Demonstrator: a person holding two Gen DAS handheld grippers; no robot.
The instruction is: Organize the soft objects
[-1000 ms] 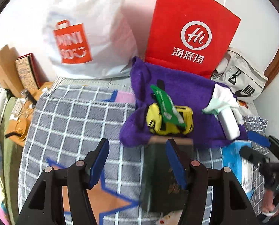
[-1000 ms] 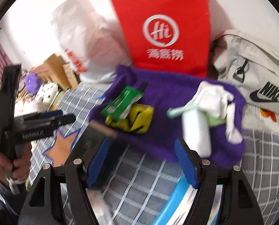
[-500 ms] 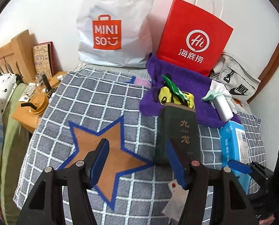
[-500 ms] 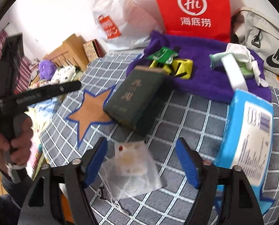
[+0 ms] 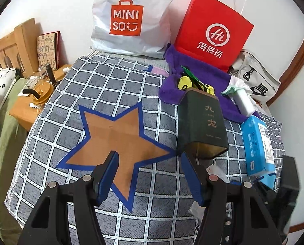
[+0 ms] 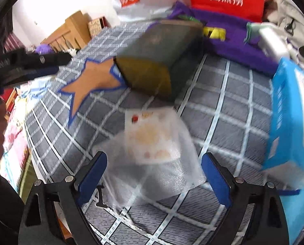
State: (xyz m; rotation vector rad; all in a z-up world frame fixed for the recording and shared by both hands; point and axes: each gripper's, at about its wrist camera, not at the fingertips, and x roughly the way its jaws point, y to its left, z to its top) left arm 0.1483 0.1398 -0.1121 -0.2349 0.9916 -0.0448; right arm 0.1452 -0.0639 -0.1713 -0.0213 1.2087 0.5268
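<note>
A purple towel [image 5: 217,77] lies at the back of the checked bed cover, also in the right wrist view [image 6: 229,40]. On it sit a yellow pouch [image 5: 185,82], a green packet [image 5: 190,74] and a white cloth [image 5: 237,84]. A clear plastic bag [image 6: 154,149] with orange print lies between the fingers of my right gripper [image 6: 154,175], which is open just above it. My left gripper [image 5: 149,173] is open and empty over the orange star [image 5: 115,134].
A dark green book [image 5: 203,122] lies in front of the towel, a blue tissue pack [image 5: 258,145] to its right. A white Miniso bag [image 5: 129,18], red paper bag [image 5: 213,32] and Nike bag [image 5: 258,83] line the wall. A wooden nightstand [image 5: 29,106] stands left.
Both grippers pulled back from the towel toward the near side of the bed. The right gripper dropped over the clear plastic bag. Both stayed open.
</note>
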